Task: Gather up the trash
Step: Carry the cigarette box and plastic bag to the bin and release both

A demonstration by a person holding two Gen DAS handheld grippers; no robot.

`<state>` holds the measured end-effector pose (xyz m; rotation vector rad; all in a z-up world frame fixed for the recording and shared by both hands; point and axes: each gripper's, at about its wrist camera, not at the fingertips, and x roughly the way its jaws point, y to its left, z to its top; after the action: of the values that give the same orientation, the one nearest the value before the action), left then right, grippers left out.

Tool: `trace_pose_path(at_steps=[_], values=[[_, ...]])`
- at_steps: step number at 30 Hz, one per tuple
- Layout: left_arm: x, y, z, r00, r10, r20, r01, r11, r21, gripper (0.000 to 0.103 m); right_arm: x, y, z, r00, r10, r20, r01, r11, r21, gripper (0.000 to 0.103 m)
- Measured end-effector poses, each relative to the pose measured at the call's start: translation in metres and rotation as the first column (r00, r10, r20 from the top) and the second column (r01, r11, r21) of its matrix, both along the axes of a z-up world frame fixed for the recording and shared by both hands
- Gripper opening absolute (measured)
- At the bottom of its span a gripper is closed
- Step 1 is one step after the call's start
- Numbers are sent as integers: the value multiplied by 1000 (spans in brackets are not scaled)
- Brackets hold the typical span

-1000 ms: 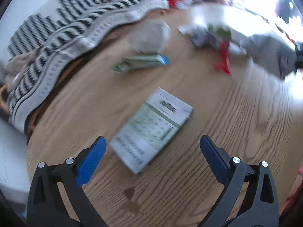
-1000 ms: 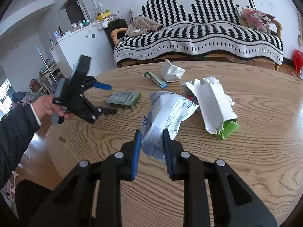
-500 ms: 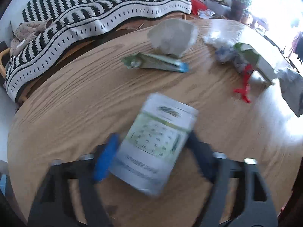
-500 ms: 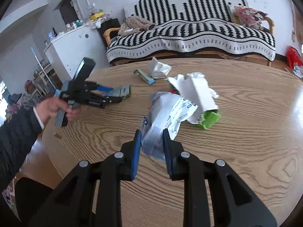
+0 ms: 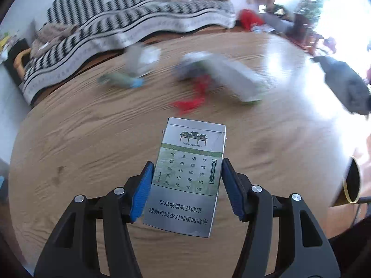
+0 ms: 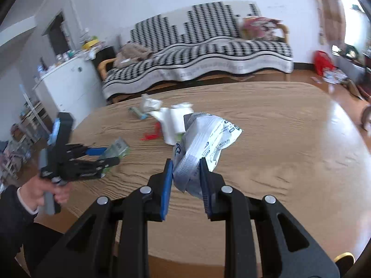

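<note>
Trash is what both tools are carrying: a cigarette pack (image 5: pixel 189 176) sits between the blue pads of the left gripper (image 5: pixel 186 180), in the lower middle of the left wrist view, printed face up and clear of the blurred wooden table (image 5: pixel 81 139) beneath it. Those jaws are closing on the pack's two long edges, and the pads already press against them. In the right wrist view the same tool appears at the left edge, held in a hand (image 6: pixel 49 190) with a dark sleeve, the green pack poking out past its tips.

The right gripper (image 6: pixel 185 173), at the lower middle of its own view, is clamped on a crumpled white plastic bag (image 6: pixel 206 141) with blue print, which bunches up above the pads.

More litter lies on the table toward the upper middle: a white paper wrapper (image 6: pixel 172 125), a red scrap (image 6: pixel 154 134), a crumpled tissue (image 6: pixel 149 103) and a thin green and blue packet (image 6: pixel 138 113). A striped sofa (image 6: pixel 208 46) stands behind.

To carry well, I would judge that the left grip should stay square on the pack's edges so the box cannot twist out, and that the loose bag should be kept from snagging other litter. No bin is visible, so where to drop them I cannot tell.
</note>
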<state>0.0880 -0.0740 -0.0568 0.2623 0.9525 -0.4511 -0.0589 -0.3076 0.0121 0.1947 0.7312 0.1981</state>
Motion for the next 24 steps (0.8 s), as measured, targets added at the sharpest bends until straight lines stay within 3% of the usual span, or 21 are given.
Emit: trace_pose_path(at_steps=[7,13,17,24], values=[[-71,-126,31,974,-203,96,206,978,-25,58,-59,-94,-1,977,-213,-24,212,977,-26,23],[-117,-221,29,946,-311,87,318,945,-75,58,-121,-178,-16,911,-407,-66,405,913,-42,23],[-145,-278,17,931,-362,46,364,919,-150,58,-172,-234,-24,828,-554,-85,552,833,-40,23],[-205,-364,-14,862,-508,1,496,842,-212,58,-258,-303,-47,668,-728,-153,731,681,-52,23]])
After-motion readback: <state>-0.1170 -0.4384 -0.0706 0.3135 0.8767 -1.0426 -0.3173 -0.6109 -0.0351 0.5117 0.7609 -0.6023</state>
